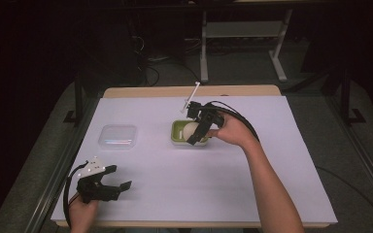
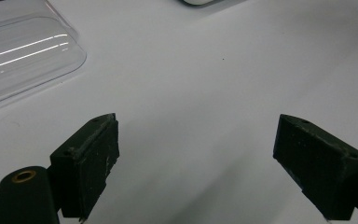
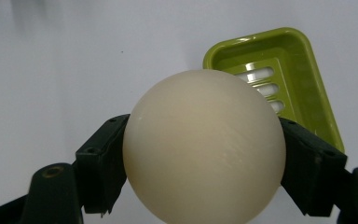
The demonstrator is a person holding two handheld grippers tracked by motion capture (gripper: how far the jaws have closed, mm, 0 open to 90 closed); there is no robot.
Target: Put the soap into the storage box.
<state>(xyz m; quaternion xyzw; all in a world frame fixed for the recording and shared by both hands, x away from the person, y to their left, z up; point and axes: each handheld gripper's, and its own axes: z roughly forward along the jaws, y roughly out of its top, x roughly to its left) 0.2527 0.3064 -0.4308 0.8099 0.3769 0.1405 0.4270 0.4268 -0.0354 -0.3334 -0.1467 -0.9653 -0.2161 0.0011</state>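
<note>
A cream-coloured round soap bar [image 3: 204, 147] is clamped between the two black jaws of my right gripper [image 3: 205, 161]. It hangs above a green slotted soap dish [image 3: 298, 79]. In the high view the right gripper [image 1: 197, 132] holds the soap [image 1: 190, 130] over the dish [image 1: 177, 132] near the table's middle. My left gripper [image 1: 113, 182] rests near the front left edge, open, with nothing between its jaws [image 2: 196, 158]. A clear plastic lid [image 1: 118, 136] lies to the left of the dish; its corner [image 2: 23, 56] appears ahead of the left gripper.
White paper [image 1: 184, 189] covers the tabletop. A white syringe-like stick [image 1: 191, 96] lies near the far edge behind the right gripper. Metal table legs [image 1: 204, 46] stand on the floor beyond the table.
</note>
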